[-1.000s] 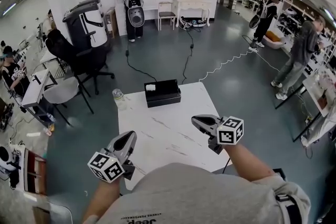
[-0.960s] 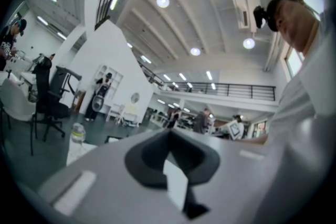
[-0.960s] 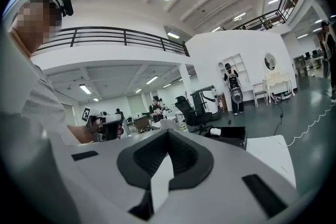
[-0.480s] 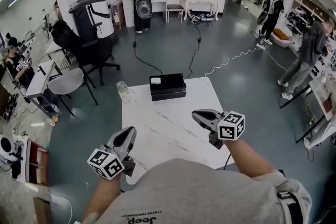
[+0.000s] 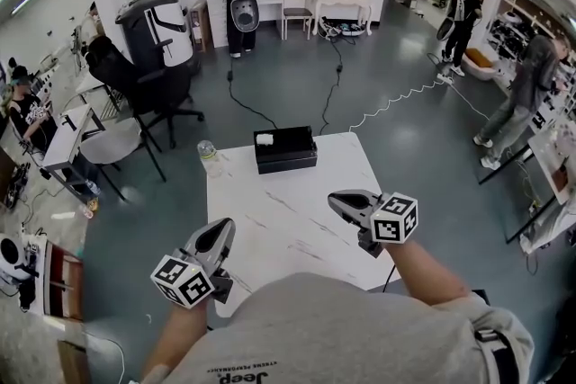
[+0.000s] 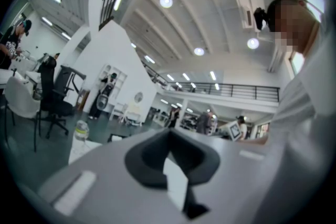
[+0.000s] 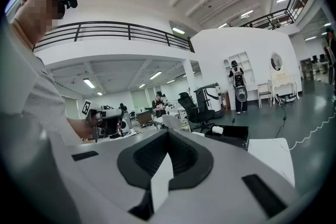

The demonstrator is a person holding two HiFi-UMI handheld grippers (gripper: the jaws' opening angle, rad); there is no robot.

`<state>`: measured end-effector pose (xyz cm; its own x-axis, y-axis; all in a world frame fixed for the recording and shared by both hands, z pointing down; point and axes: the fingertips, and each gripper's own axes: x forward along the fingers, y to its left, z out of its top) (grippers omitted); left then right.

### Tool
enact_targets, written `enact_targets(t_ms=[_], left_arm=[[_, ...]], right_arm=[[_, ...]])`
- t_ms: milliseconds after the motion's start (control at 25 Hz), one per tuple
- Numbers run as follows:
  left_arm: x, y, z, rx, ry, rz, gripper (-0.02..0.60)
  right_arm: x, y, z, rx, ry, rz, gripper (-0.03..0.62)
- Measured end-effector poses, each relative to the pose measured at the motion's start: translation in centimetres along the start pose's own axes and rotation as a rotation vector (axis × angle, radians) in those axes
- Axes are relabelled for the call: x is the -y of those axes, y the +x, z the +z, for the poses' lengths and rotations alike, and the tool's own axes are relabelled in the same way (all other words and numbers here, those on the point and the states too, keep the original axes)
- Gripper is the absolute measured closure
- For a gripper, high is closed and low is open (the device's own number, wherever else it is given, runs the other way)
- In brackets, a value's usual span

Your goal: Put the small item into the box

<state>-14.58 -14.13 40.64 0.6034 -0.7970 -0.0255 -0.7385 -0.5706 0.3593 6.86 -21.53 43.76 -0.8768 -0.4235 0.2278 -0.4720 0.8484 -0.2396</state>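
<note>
A black open box (image 5: pixel 284 148) stands at the far edge of the white marble table (image 5: pixel 288 220). A small white item (image 5: pixel 265 138) lies in the box's left end; in the right gripper view the same item (image 7: pixel 217 129) shows inside the box (image 7: pixel 231 136). My left gripper (image 5: pixel 216 236) hovers over the table's near left corner, jaws together and empty. Over the near right part, my right gripper (image 5: pixel 340 201) points toward the box, also shut and empty. Both are well short of the box.
A clear plastic bottle (image 5: pixel 208 157) stands at the table's far left corner, beside the box. Black office chairs (image 5: pixel 144 94) and a desk stand left of the table. Cables (image 5: pixel 333 85) run across the floor beyond. Several people stand around the room.
The head camera has shifted a little, so the table and box sit slightly lower in the picture. Both grippers keep their places, still shut.
</note>
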Motion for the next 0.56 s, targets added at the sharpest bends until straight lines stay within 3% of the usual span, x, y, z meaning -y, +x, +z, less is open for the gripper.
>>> enact_targets(t_ms=[560], left_arm=[[0.08,0.17,-0.08,-0.003,-0.003,-0.006,0.575]], right_arm=[[-0.01,-0.08,-0.38,-0.013,-0.011,0.001,0.586]])
